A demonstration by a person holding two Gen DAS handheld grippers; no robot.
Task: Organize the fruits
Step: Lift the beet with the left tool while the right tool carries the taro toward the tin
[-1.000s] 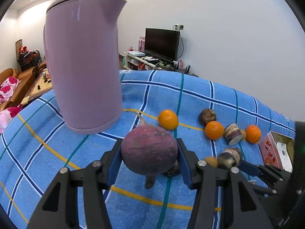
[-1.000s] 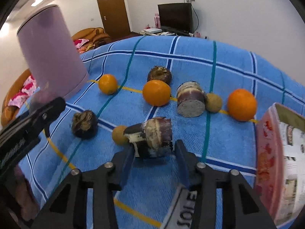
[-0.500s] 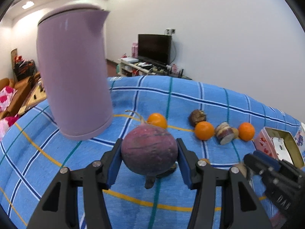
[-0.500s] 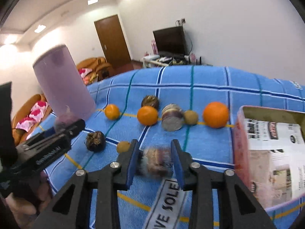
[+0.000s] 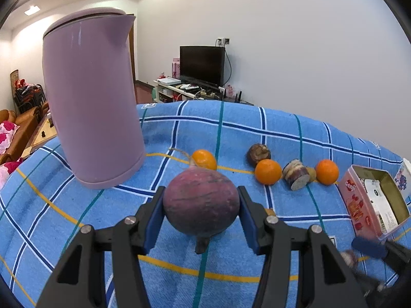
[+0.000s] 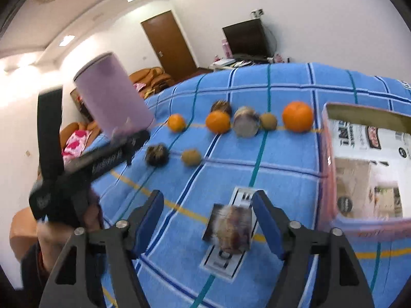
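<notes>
Between the spreading blue pads of the right gripper [image 6: 209, 220], a cut purple-and-white chunk [image 6: 230, 227] sits blurred over a printed label [image 6: 226, 251] on the blue checked cloth [image 6: 282, 159]. The jaws are opening, both pads stand clear of the chunk, and nothing is gripped. The chunk's flat cut face looks toward the camera, so its long axis appears to run away along the fingers. It lies dead ahead of these jaws, far closer to the right hand than to the left.

The left gripper [image 5: 201, 214] holds a round purple root [image 5: 201, 202] pinched at its widest girth, jaws partly closed on it, above the cloth.

Farther off, a row runs across the cloth: oranges [image 5: 268, 172], a second cut chunk [image 5: 296, 174], a brown bulb [image 5: 259, 154]. The red tin [image 6: 364, 169] stands open at the right, and the lilac kettle [image 5: 92, 102] stands at the left.
</notes>
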